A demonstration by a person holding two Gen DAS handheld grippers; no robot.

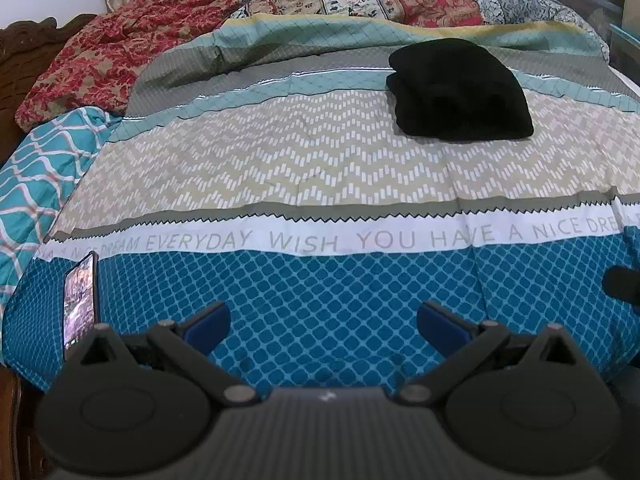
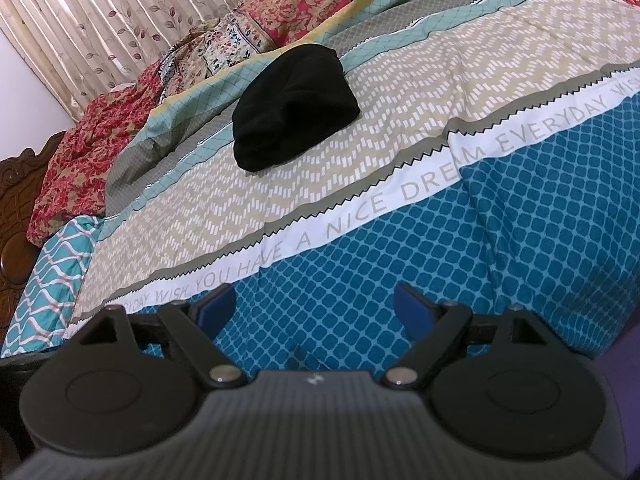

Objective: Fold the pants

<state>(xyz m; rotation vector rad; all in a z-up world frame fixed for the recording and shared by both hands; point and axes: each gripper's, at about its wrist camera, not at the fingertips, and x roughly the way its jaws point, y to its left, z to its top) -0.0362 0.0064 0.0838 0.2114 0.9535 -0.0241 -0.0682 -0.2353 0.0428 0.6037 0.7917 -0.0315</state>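
Clearly "WISH YOU HAVE" on bedspread

You see the black pants as a thick, matt, fuzzy cloth, like knit or fleece, soaking up light with no sheen. Under them your bedspread is smooth printed woven cloth, matt, with faint creases. The crumpled floral quilt behind looks softer and stitched. The headboard is dark carved wood with a polished gloss. The curtain is thin pleated fabric with a slight sheen. The phone shows a glossy glass screen. Your left gripper and right gripper are matt black plastic, ribbed on the body, with dull metal pivot pins and blue rubbery-looking finger pads.
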